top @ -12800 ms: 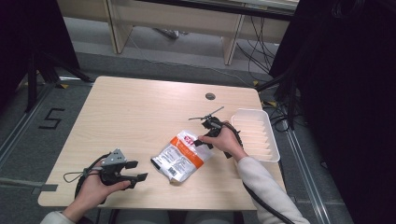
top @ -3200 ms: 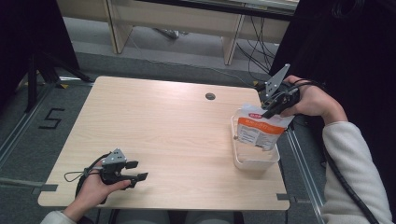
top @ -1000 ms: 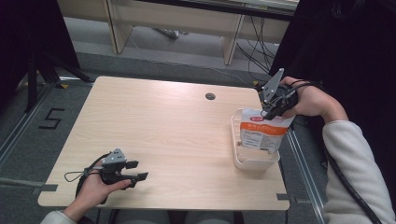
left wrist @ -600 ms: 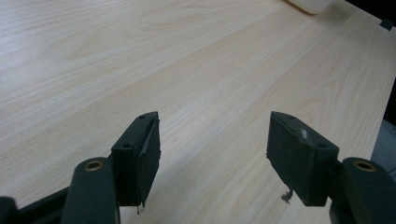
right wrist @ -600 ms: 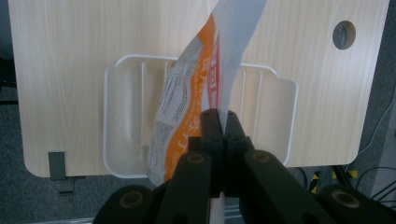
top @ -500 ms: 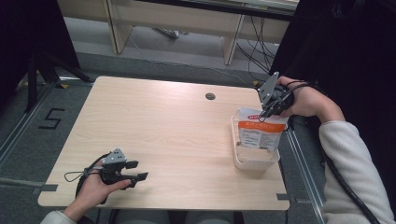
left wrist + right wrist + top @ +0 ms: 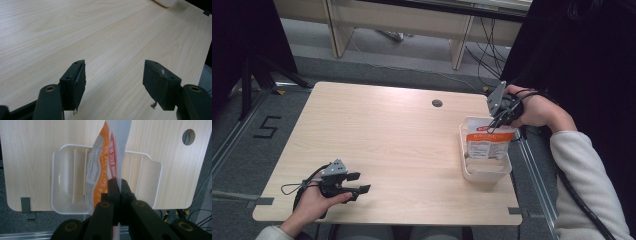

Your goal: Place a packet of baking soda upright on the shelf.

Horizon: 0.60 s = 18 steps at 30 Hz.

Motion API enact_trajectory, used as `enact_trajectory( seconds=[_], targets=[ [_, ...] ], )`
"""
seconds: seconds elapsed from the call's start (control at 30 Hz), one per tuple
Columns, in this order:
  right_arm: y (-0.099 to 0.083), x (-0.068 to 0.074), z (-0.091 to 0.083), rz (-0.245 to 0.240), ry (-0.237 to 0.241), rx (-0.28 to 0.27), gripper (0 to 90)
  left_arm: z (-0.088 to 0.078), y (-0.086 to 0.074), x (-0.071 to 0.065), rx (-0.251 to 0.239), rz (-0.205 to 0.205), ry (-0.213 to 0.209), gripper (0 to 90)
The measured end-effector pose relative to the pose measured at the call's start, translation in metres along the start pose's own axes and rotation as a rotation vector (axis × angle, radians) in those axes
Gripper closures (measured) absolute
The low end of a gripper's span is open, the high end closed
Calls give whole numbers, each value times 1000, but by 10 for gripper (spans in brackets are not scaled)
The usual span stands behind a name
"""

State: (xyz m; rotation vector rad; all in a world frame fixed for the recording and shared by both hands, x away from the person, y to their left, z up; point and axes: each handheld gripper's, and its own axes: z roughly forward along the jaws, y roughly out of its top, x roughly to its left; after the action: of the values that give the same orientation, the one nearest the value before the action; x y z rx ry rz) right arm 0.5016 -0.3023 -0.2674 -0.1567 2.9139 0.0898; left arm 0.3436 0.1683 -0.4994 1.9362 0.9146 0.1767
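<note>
1. Two hand-held grippers are at work over a pale wooden counter (image 7: 382, 135). The right hand-held gripper (image 7: 498, 118) is held above the counter's right edge, its jaws pinched tight on the top edge of an orange-and-white pouch (image 7: 484, 142).
2. The pouch hangs upright from those jaws, its lower part down inside a white ribbed tray (image 7: 486, 172) that sits at the counter's right side.
3. In the right gripper view, the pouch (image 7: 103, 165) hangs over the middle of the tray (image 7: 63, 182).
4. The left hand-held gripper (image 7: 357, 182) rests low at the near left corner, jaws spread wide with nothing between them; the left gripper view shows bare wood between its pads (image 7: 77, 85).
5. A round cable hole (image 7: 437, 103) lies towards the counter's far edge.
</note>
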Motion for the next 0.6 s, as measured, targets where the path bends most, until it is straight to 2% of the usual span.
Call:
enact_trajectory(
  seconds=[0.03, 0.07, 0.1, 0.13, 0.17, 0.23, 0.27, 0.3, 0.33, 0.37, 0.4, 0.43, 0.47, 0.5, 0.53, 0.6],
  targets=[
    [0, -1, 0, -11, -2, -3, 900, 0, 0, 0, 1, -2, 1, 344],
    [-1, 0, 0, 27, 0, 4, 892, 0, 0, 0, 2, -1, 1, 344],
    [-1, 1, -2, 57, -4, 1, 845, 0, 0, 0, 2, 0, 1, 344],
    [-1, -1, -4, 54, -30, -20, 788, 0, 0, 0, 1, -1, 2, 344],
    [0, -1, -8, 76, -47, -38, 739, 0, 0, 0, 0, -3, 3, 344],
    [0, 0, -15, 123, -61, -66, 701, 0, 0, 0, 0, 1, 0, 344],
    [0, -1, -16, 93, -72, -93, 694, 0, 0, 0, -3, 0, -2, 344],
    [0, 2, -18, 138, -65, -96, 680, 0, 0, 0, -4, 1, 1, 344],
    [0, 3, -19, 142, -61, -102, 661, 0, 0, 0, -5, 0, 1, 344],
    [0, 6, -19, 168, -74, -108, 644, 0, 0, 0, -5, 0, 1, 344],
    [0, 6, -19, 148, -86, -134, 635, 0, 0, 0, -5, 1, 1, 344],
    [1, 12, -20, 217, -87, -133, 625, 0, 0, 0, -5, 0, 1, 344],
    [1, 13, -20, 216, -103, -168, 617, 0, 0, 0, -4, 1, 2, 344],
    [1, 16, -21, 237, -118, -200, 613, 0, 0, 0, -4, 1, 2, 344],
    [2, 18, -21, 222, -118, -239, 604, 0, 0, 0, -5, 1, 0, 344],
    [4, 25, -20, 256, -112, -277, 596, 0, 0, -1, -3, -3, 4, 344]
  ],
)
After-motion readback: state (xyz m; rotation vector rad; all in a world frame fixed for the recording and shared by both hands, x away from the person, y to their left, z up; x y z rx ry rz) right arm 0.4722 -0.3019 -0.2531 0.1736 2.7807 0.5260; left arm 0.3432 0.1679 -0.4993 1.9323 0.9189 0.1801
